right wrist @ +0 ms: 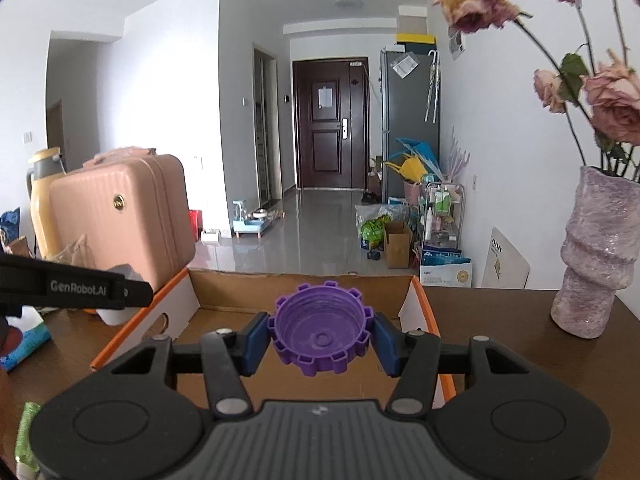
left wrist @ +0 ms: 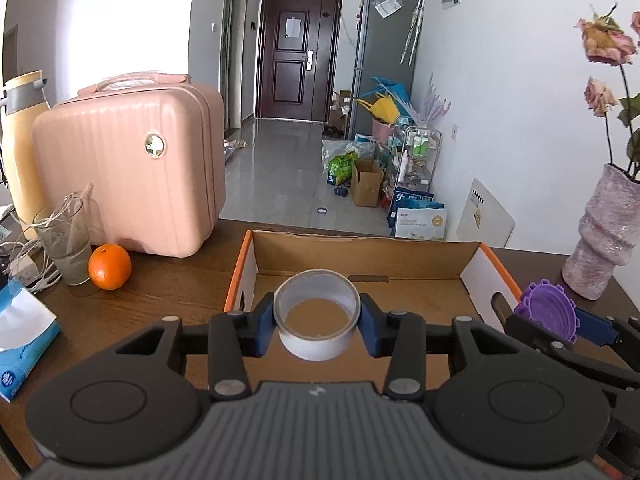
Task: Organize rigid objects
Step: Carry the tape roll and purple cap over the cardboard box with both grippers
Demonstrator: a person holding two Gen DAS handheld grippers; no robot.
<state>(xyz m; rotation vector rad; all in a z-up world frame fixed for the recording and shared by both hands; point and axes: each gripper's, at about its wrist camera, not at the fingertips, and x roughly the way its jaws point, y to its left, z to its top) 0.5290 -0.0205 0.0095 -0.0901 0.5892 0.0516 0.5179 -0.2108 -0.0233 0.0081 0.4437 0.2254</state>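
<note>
orange [left wrist: 109, 267] — left wrist view only

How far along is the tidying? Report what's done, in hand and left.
Done: nothing visible in the cardboard box yet. In hand: the left claw grips a tape roll and the right claw a purple notched cap, both held over the box. Left: release both; the orange sits outside on the table.

Left tongs [left wrist: 317, 322], right tongs [right wrist: 321, 340], both clamped.
</note>
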